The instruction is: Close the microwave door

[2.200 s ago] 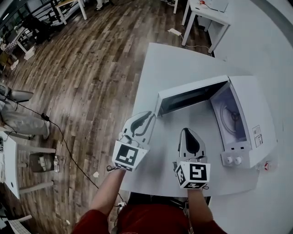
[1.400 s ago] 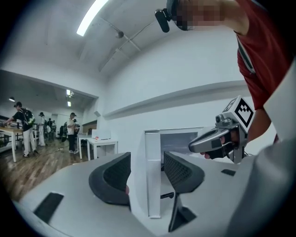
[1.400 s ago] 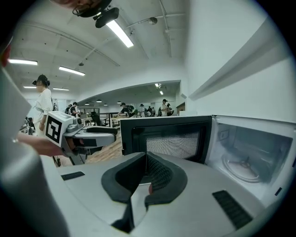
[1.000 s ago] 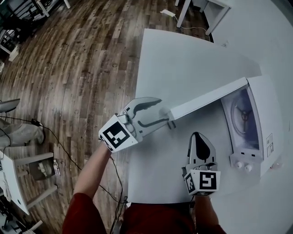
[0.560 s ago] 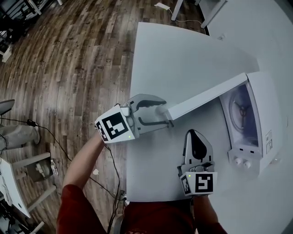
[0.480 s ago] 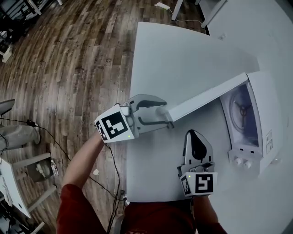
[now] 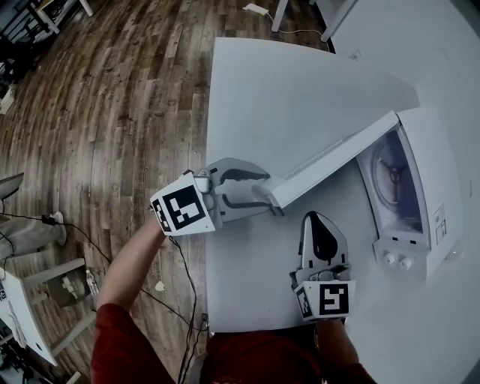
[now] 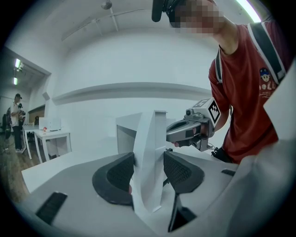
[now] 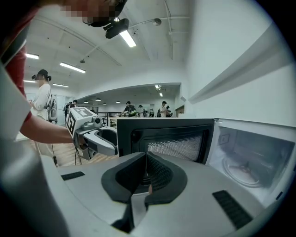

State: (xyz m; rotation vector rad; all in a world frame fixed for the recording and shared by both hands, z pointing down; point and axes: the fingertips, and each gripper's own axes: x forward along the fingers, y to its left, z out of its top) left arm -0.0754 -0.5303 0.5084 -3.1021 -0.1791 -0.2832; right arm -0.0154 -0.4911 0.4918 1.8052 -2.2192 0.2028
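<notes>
The white microwave (image 7: 429,161) stands at the table's right, its cavity and glass turntable (image 9: 244,163) exposed. Its door (image 7: 337,159) stands wide open, reaching out leftward over the table. My left gripper (image 7: 264,190) is shut on the door's free end, and the white edge (image 8: 151,152) sits between both dark pads. My right gripper (image 7: 318,223) hovers over the table in front of the open door. It is shut with nothing in it, its pads (image 9: 147,178) pressed together. The door's dark inner window (image 9: 171,139) faces the right gripper view.
The white table (image 7: 277,90) ends just left of my left gripper, with wood floor (image 7: 112,112) beyond. The microwave's two knobs (image 7: 397,260) are at its near end. Another white desk (image 7: 300,7) stands at the far edge. People stand far off in the room.
My left gripper went from the table's front to the door's free end and closed on it. The door has since swung slightly toward me. The right gripper has hardly moved.
</notes>
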